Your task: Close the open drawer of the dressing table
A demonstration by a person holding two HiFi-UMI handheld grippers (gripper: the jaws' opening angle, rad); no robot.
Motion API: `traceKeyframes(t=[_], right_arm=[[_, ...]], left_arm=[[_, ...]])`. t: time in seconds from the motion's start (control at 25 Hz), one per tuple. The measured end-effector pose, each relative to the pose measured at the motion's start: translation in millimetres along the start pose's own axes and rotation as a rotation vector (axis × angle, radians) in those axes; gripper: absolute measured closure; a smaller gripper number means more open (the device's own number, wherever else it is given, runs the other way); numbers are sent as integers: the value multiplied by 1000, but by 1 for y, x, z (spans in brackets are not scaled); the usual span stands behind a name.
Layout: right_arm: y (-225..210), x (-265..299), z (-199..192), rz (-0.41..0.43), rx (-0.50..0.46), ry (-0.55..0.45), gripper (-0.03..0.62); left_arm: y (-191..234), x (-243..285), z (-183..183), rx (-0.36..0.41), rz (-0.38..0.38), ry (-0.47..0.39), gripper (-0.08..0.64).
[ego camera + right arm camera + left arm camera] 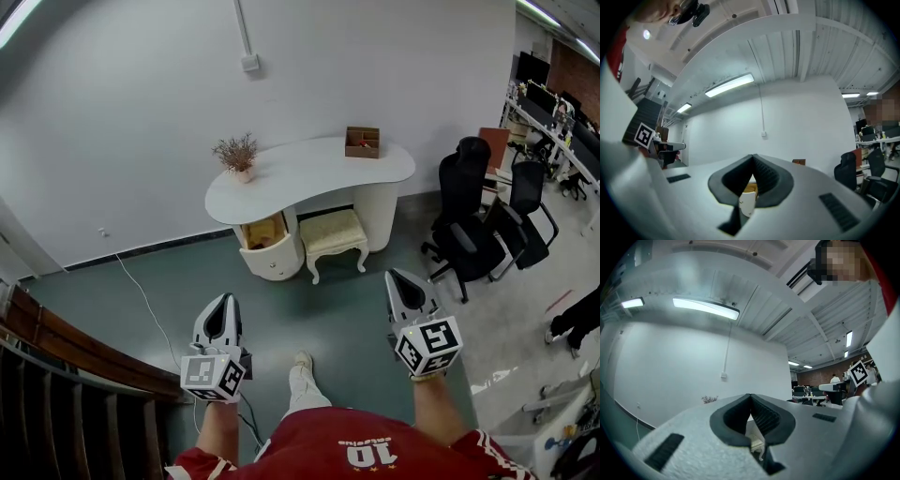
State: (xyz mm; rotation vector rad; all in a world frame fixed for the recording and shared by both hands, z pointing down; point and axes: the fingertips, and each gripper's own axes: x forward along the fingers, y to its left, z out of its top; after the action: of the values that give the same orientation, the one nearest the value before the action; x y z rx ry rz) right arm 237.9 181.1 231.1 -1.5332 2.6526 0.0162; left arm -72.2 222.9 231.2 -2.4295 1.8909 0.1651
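The white kidney-shaped dressing table (309, 167) stands against the far wall. Its top drawer (262, 231) in the left pedestal is pulled out, showing a wood-coloured inside. Both grippers hover well short of the table, over the green floor. My left gripper (223, 298) is shut with nothing in it. The jaws of my right gripper (394, 274) also meet and hold nothing. In the left gripper view the closed left gripper (751, 394) points toward the wall. In the right gripper view, the right gripper (753, 155) frames the drawer (749, 188) through the notch behind its tips.
A cream stool (333, 236) sits in the table's kneehole. A dried plant (237, 155) and a wooden box (362, 142) stand on top. Black office chairs (473, 220) are at the right. A white cable (145, 300) runs over the floor, and a wooden railing (56, 347) borders the left.
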Motion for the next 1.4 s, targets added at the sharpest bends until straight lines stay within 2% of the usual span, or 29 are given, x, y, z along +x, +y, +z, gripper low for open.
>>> traceKeyframes(t=[0.12,0.32,0.56,0.92,1.12,1.28,1.32,1.4], right_arm=[[-2,5,-8,7,19,23,589],[-14,28,-17,7,33,47,589],[-27,76,-22,8,7,68,589],[-30,214,-5,68,-40,32,589],[-19,305,0,93,-43,1,589],[-4,359,-2,124,-57,-5,589],[-1,369,-4,132,-56,0,589],[3,384,-9,154,-60,21,589]], left_arm=[[11,5,-8,-35,22,26,560],[14,29,-23,-81,13,54,560],[33,58,-37,-41,13,87,560],[110,150,-62,-38,55,94,560],[156,208,-81,-45,17,134,560],[191,251,-85,-42,-25,121,557],[197,261,-87,-46,-39,118,524],[203,276,-93,-67,-53,119,380]])
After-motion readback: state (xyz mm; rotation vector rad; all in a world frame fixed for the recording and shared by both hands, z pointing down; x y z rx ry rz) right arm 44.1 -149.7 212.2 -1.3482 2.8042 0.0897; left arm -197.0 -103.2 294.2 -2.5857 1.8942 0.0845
